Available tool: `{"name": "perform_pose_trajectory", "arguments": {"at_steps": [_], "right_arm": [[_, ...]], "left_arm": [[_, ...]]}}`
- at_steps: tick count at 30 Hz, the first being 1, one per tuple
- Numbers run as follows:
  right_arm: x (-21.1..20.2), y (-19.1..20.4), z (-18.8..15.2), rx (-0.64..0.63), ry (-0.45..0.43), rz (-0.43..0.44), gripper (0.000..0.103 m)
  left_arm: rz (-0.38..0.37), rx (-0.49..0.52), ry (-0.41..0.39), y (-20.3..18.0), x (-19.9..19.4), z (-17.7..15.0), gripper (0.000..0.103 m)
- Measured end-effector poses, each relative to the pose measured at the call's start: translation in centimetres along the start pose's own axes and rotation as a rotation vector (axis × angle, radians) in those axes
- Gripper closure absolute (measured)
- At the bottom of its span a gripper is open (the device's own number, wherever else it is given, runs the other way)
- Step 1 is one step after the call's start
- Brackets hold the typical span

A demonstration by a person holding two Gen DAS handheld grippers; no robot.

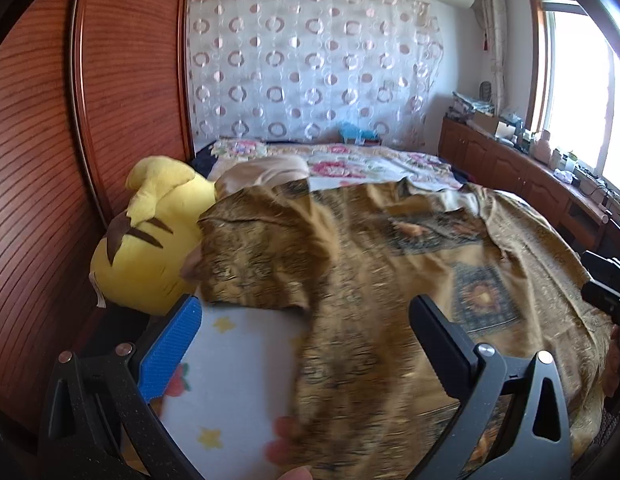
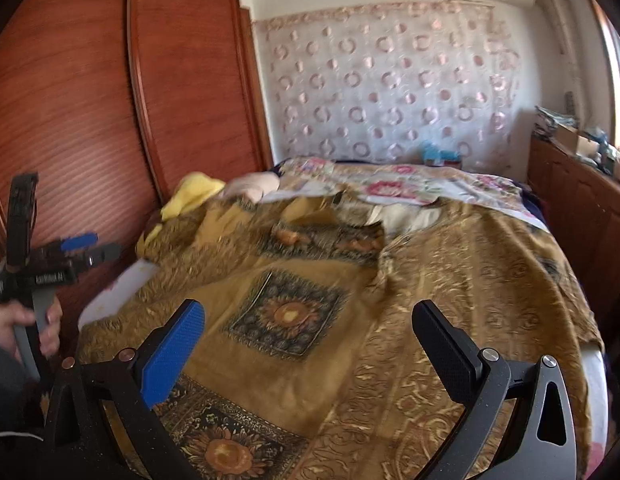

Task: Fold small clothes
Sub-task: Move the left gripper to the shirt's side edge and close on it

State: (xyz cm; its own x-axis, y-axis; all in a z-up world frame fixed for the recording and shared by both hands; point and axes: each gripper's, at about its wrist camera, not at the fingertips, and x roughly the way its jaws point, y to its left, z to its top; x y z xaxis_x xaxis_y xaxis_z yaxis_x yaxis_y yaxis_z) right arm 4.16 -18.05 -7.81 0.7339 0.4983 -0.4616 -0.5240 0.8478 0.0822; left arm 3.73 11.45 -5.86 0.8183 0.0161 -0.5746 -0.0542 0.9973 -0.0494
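A brown-and-gold patterned garment [image 2: 294, 292] lies spread over the bed, sunflower squares on its front. In the left wrist view its left sleeve [image 1: 262, 248] lies out toward the plush toy, and the cloth [image 1: 370, 280] looks blurred. My left gripper [image 1: 306, 312] is open just above the garment's left side, with nothing between its fingers. My right gripper [image 2: 310, 312] is open too, hovering over the garment's front with nothing held. From the right wrist view, the left gripper [image 2: 82, 248] shows at the far left, held by a hand [image 2: 26, 324].
A yellow plush toy [image 1: 150, 232] lies against the red-brown wardrobe [image 1: 50, 160] on the left. The white star-print sheet [image 1: 238, 360] shows beside the garment. A floral quilt [image 2: 410, 188] covers the far end of the bed. A wooden cabinet [image 1: 510, 168] with clutter lines the right wall.
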Motion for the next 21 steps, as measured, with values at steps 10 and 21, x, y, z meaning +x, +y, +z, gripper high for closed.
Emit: {"name": "perform_pose_trajectory", "arguments": {"at_steps": [10,21], "right_arm": [[3.9,2.0,1.5,-0.078,0.075,0.044,0.003],[4.6,2.0,1.5,-0.118,0.145,0.122,0.014]], "left_arm": [[-0.042,-0.069,0.137,5.9,4.6,1.0,0.005],[-0.152,-0.180,0.260,10.4,10.4,1.9,0.037]]}}
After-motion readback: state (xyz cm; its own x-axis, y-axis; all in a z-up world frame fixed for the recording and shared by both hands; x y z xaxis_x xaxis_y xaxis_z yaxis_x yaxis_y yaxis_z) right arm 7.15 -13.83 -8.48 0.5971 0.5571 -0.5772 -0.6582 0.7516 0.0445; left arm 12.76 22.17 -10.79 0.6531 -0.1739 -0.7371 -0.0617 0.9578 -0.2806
